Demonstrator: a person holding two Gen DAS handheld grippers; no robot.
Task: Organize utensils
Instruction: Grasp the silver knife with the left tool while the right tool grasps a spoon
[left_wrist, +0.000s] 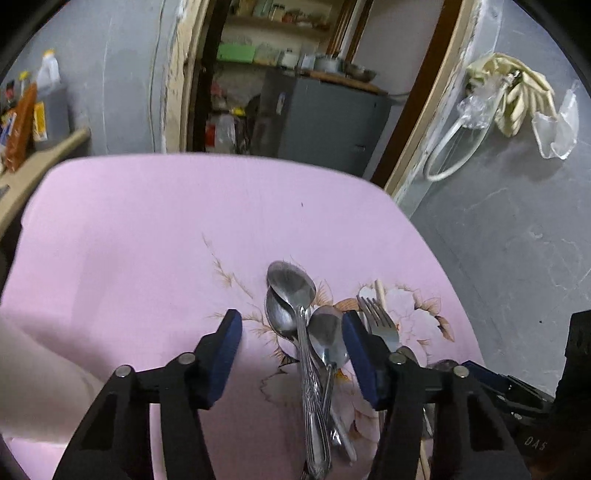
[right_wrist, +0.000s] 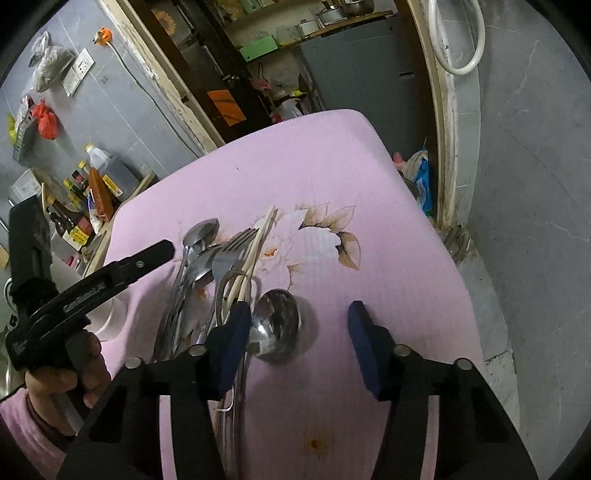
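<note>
Crowding spoons (left_wrist: 295, 314): fork (left_wrist: 380, 325), chopsticks (right_wrist: 258, 243).

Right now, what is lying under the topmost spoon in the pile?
Under the topmost spoon lies a second spoon, its bowl partly showing on the pink mat. A third spoon lies beside them. Lower down, the handles overlap, so anything beneath is hidden.

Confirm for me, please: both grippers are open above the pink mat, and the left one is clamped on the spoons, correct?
Not quite. The left gripper is open too; in the left wrist view the spoons lie between its spread fingers, ungripped on the pink mat. The right gripper is open as well.
</note>
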